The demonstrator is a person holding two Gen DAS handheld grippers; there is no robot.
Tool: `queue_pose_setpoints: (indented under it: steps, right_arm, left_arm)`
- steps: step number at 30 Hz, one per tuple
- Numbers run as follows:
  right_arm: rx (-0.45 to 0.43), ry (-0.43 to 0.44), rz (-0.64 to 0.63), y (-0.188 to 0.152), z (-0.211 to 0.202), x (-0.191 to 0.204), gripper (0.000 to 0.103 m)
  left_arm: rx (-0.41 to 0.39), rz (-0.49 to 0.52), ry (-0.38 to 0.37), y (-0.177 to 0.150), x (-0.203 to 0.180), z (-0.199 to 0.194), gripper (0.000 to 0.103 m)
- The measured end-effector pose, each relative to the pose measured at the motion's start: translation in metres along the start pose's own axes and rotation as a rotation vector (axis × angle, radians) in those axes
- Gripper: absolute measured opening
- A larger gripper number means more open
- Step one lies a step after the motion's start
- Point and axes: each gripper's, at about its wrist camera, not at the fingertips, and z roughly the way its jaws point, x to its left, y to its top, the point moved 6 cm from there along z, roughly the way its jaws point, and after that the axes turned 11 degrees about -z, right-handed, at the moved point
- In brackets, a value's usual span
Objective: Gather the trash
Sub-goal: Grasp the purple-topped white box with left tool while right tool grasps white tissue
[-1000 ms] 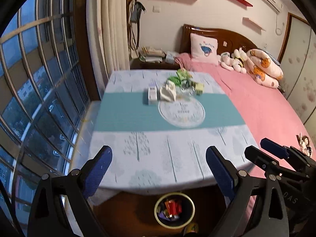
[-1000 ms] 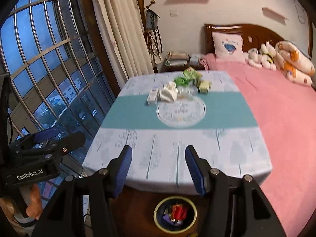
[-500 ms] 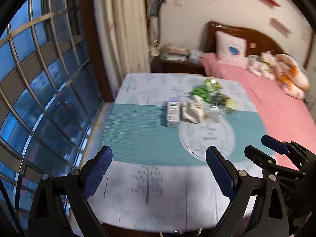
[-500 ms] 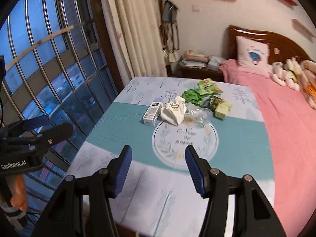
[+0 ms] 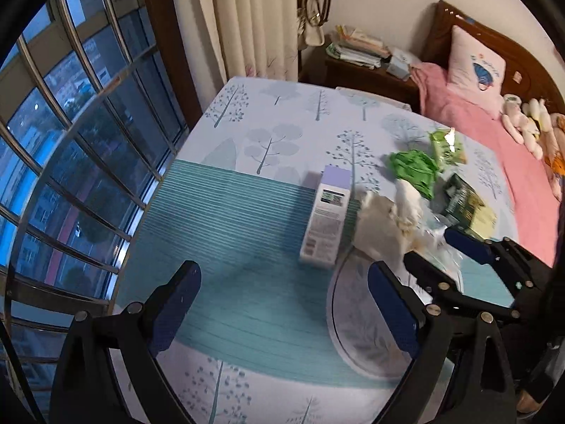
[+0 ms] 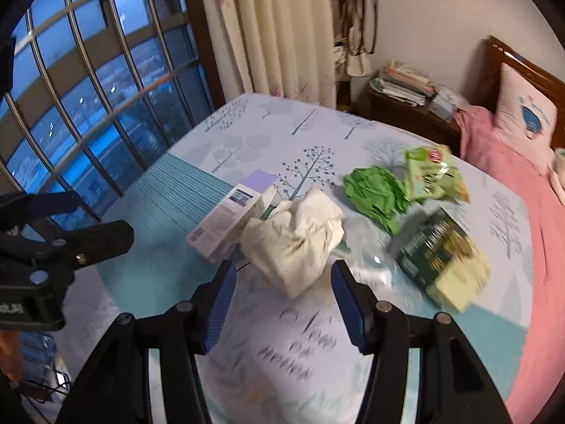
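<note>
A pile of trash lies on the tree-print tablecloth (image 5: 268, 141): a purple-and-white carton (image 5: 326, 217), a crumpled white paper (image 6: 296, 243), a green paper wad (image 6: 374, 194), a green snack packet (image 6: 430, 173), a dark green and yellow box (image 6: 438, 247) and a clear wrapper (image 6: 367, 258). My right gripper (image 6: 284, 293) is open just short of the white paper, whose near corner shows between the fingertips without touching the pads. My left gripper (image 5: 284, 304) is open over the teal stripe, short of the carton, with nothing in it.
A barred window (image 5: 70, 141) runs along the left, with a curtain (image 5: 254, 21) behind the table. A nightstand with books (image 5: 356, 53) and a bed with a pink cover (image 5: 512, 162) stand to the right. Each gripper shows at the edge of the other's view.
Both grippers have moved forward and down from the table's near edge to over the teal stripe, close to the trash pile. The bin on the floor has dropped out of view.
</note>
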Motion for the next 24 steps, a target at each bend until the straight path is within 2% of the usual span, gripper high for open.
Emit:
queue_pose_setpoints:
  steps: [4, 9, 13, 14, 17, 20, 21, 24]
  right_arm:
    - [0.039, 0.037, -0.028, 0.003, 0.032, -0.004, 0.056]
    - [0.055, 0.031, -0.085, 0.000, 0.053, -0.002, 0.056]
    - [0.026, 0.055, -0.076, 0.000, 0.060, -0.008, 0.055]
    - [0.020, 0.066, -0.070, 0.001, 0.060, -0.009, 0.048]
    - [0.007, 0.086, -0.051, 0.003, 0.059, -0.014, 0.045]
    - [0.000, 0.097, -0.041, 0.004, 0.057, -0.018, 0.040]
    - [-0.006, 0.096, -0.036, 0.004, 0.054, -0.020, 0.038]
    - [-0.020, 0.103, -0.019, 0.006, 0.050, -0.025, 0.038]
  left_arm:
    - [0.042, -0.036, 0.005, 0.008, 0.003, 0.021, 0.095]
    - [0.088, -0.037, 0.010, 0.013, -0.002, 0.048, 0.095]
    - [0.121, -0.024, 0.017, 0.013, -0.011, 0.066, 0.095]
    - [0.125, -0.023, 0.018, 0.013, -0.011, 0.068, 0.095]
    - [0.139, -0.027, 0.012, 0.015, -0.016, 0.079, 0.095]
    - [0.162, -0.043, -0.001, 0.017, -0.018, 0.089, 0.088]
    - [0.175, -0.049, -0.007, 0.016, -0.019, 0.093, 0.082]
    - [0.210, -0.056, -0.020, 0.016, -0.022, 0.105, 0.075]
